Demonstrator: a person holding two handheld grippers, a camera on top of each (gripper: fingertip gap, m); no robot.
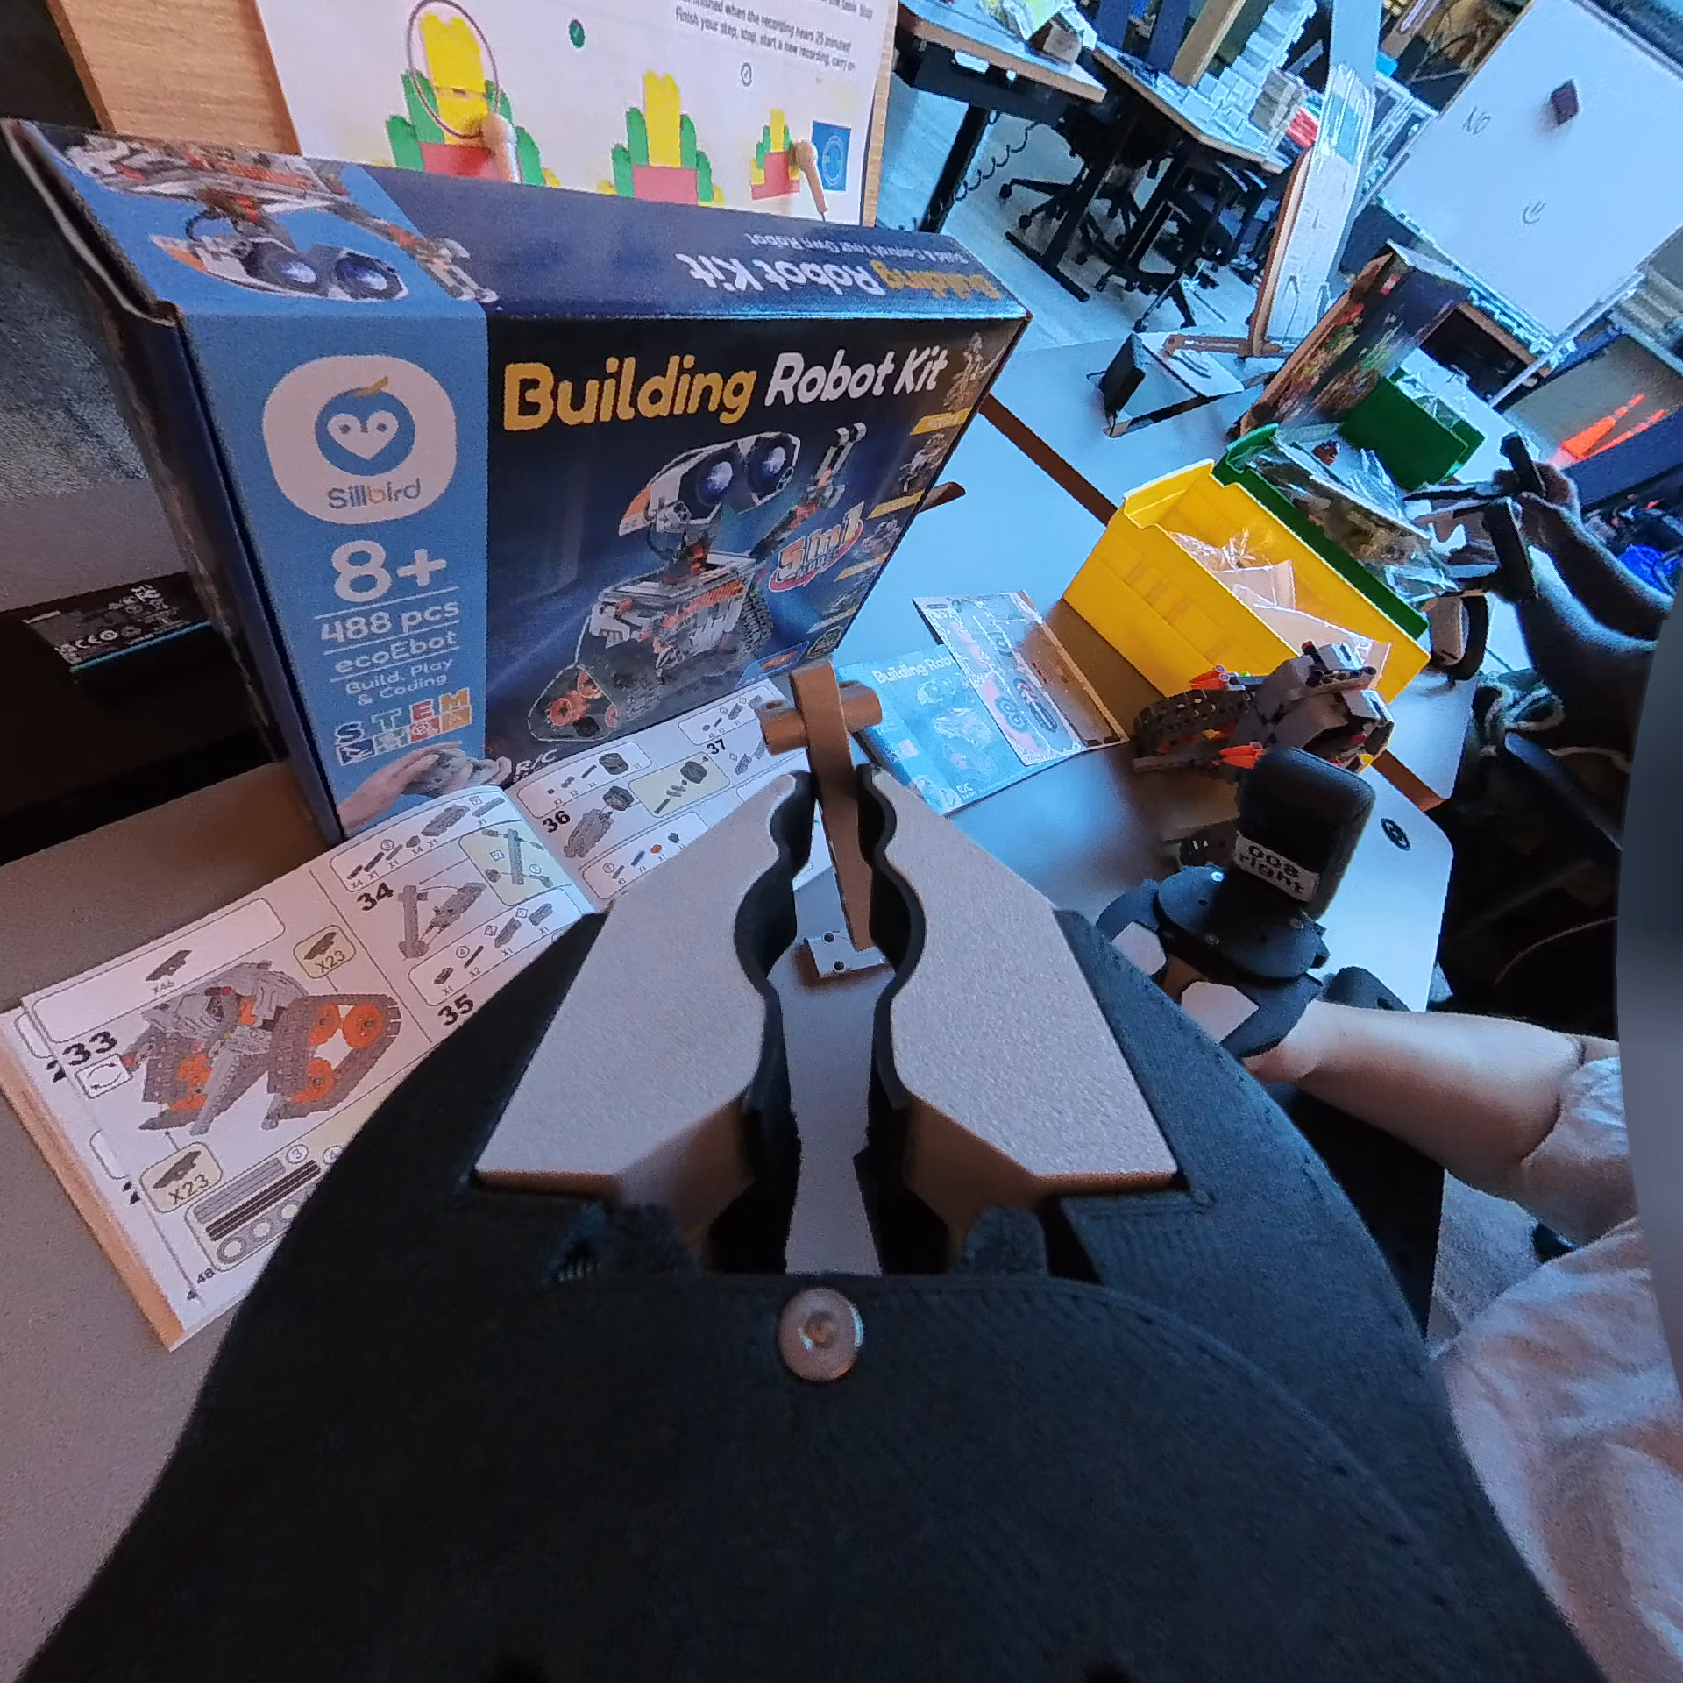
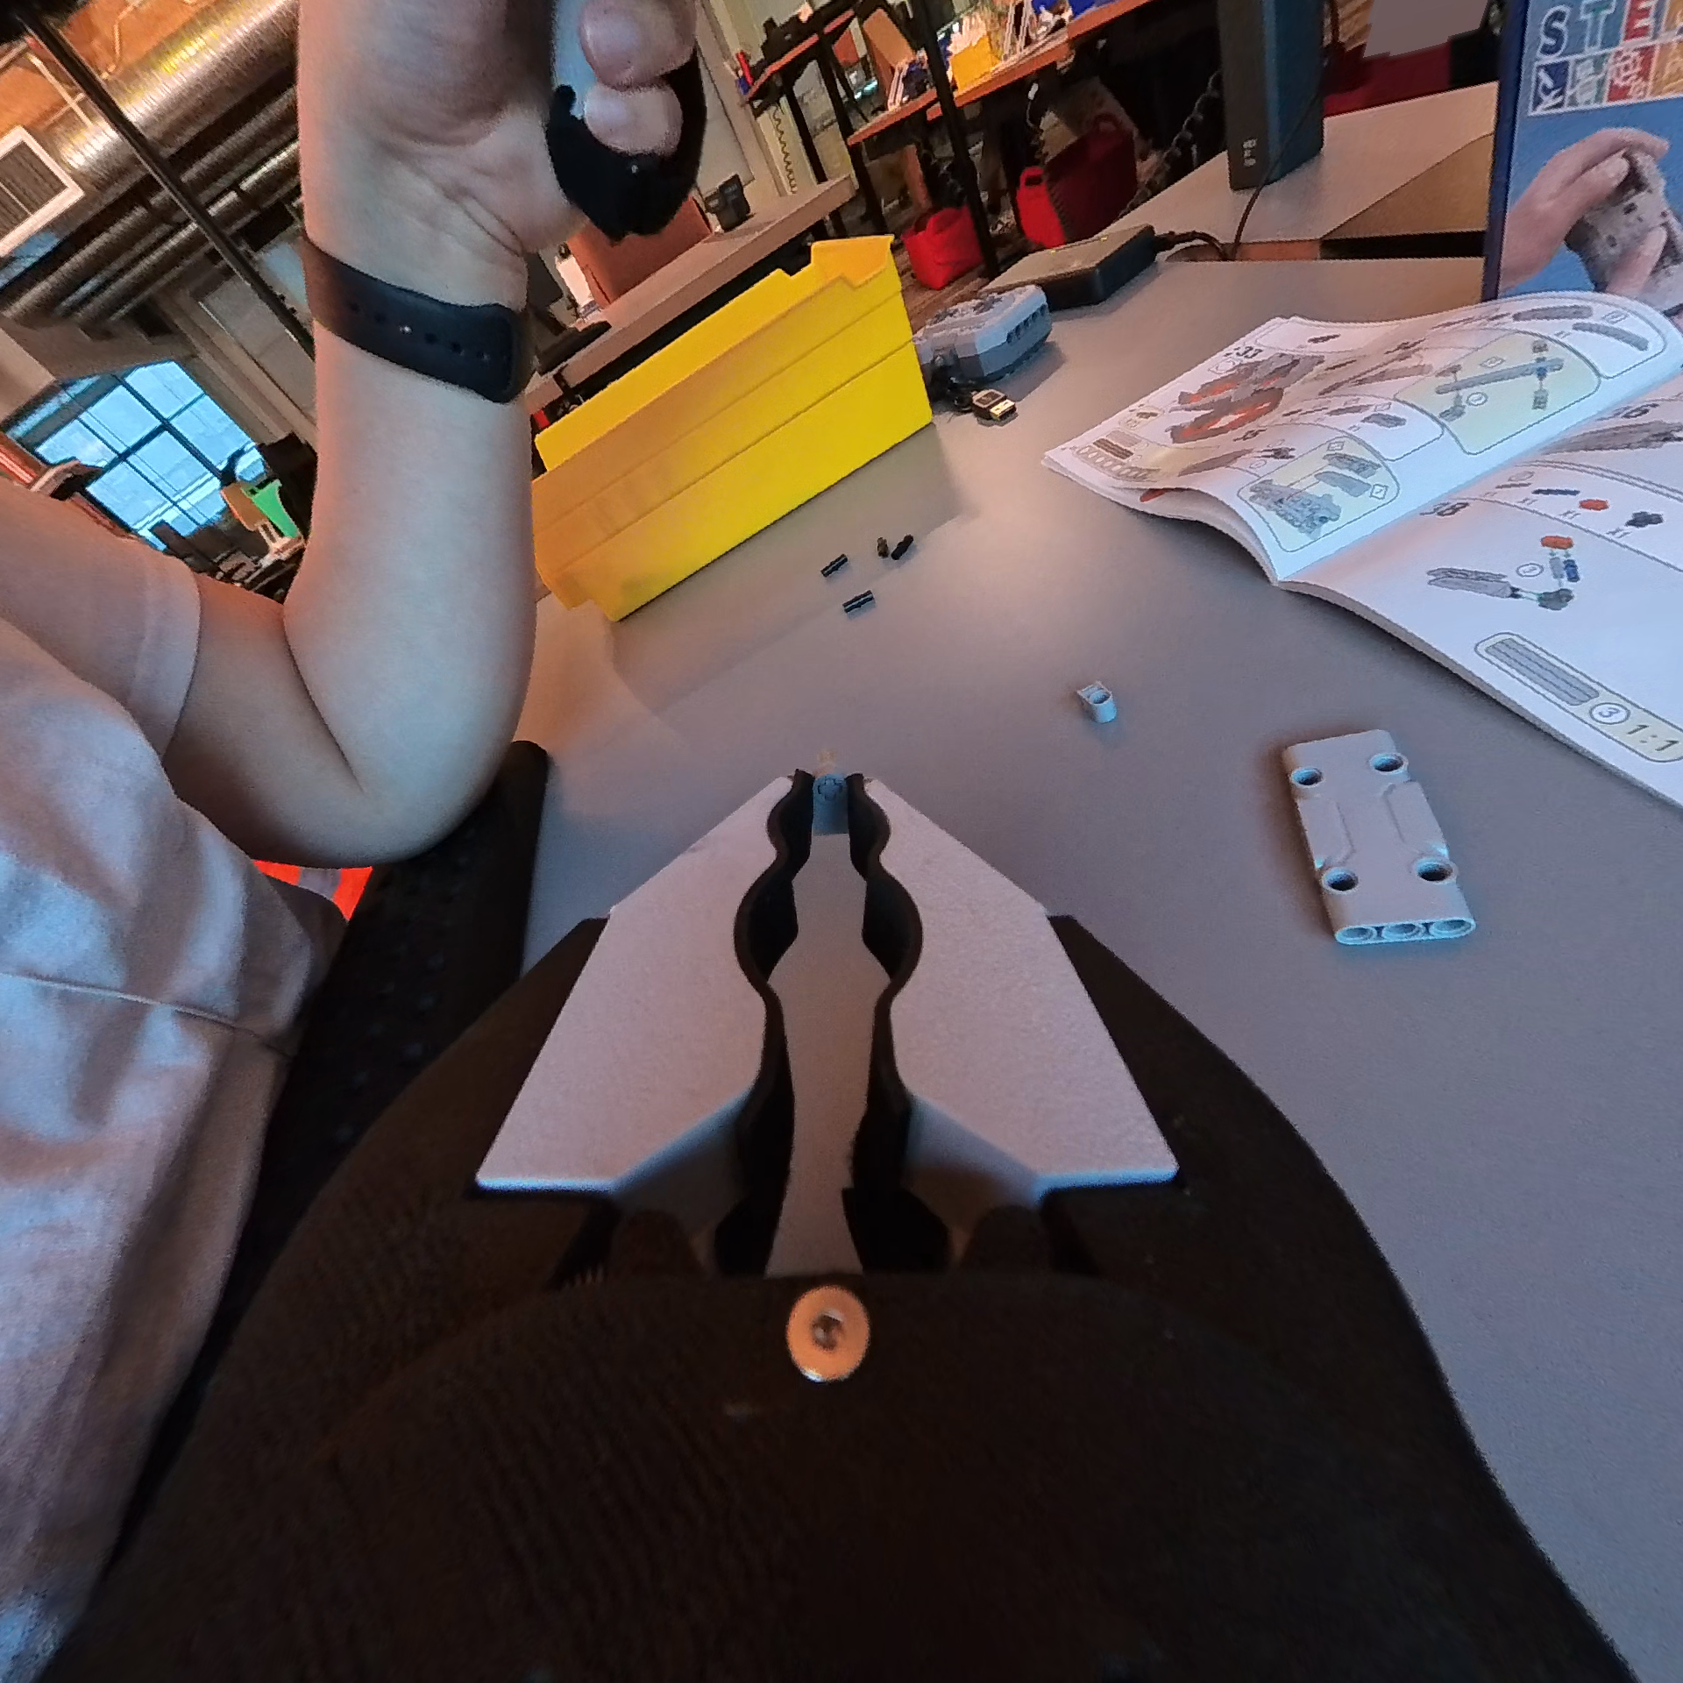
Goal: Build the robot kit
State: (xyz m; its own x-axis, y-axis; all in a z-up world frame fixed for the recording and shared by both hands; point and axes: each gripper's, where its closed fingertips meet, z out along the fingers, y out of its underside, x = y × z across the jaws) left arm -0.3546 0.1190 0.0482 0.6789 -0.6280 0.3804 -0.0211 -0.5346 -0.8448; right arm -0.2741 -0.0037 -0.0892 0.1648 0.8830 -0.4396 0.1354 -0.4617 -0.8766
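Left hand-held gripper: fingers clamped on a grey beam assembly, a slim bar held upright between the fingertips, with a short cross-piece at its top and a small pale connector at its lower end. The assembly is raised above the table. Behind it stands a blue kit box on its long edge; an open instruction booklet lies flat at its foot, partly covered by the gripper body. To the right lie a second leaflet and a sticker sheet, then a partly built tracked model just beside a yellow bin; a green bin sits behind the yellow one. The right hand-held gripper appears low on the table near the model, a hand behind it.

Right hand-held gripper: fingertips closed on a small grey piece at table level; whether the piece touches the table cannot be told. Ahead lie several small black pins, close to the yellow bin's wall. To the right, well apart from the fingertips, rest a small grey connector and a flat grey panel with four holes. The open booklet lies beyond the panel. A grey battery module sits behind the bin. A raised forearm with a black wristband blocks the left of the view.
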